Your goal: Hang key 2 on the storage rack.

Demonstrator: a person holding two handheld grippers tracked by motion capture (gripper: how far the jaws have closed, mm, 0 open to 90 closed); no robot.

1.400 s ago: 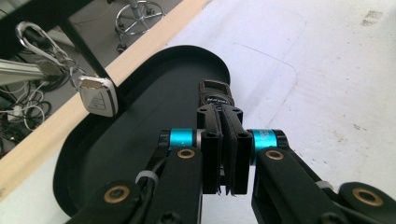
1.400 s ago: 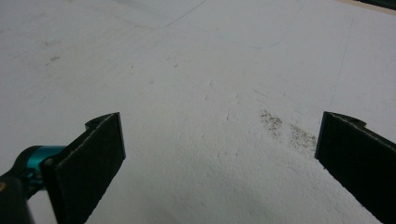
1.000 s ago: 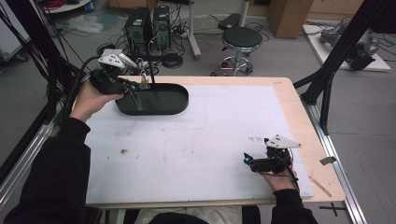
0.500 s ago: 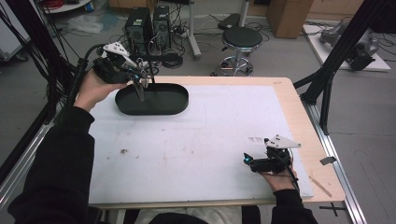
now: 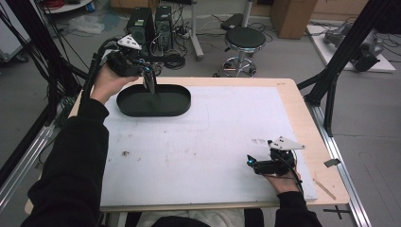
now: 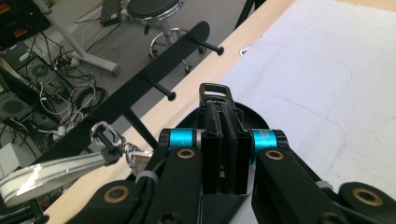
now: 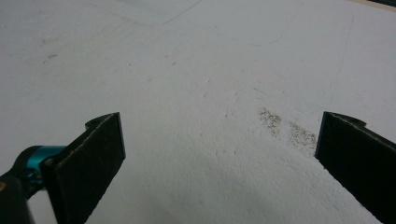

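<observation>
My left tongs clamped on a black metal clip, held above the black oval tray at the surface's far left; my right tongs gaping wide over bare white surface, gripping nothing

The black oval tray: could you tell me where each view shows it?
High view: black oval tray upper left on the white mat.
Left gripper view: centre, its rim behind the left gripper, shut on a black strap.
Right gripper view: bare white mat between right gripper's open jaws.
Shared landmark: white mat.
</observation>
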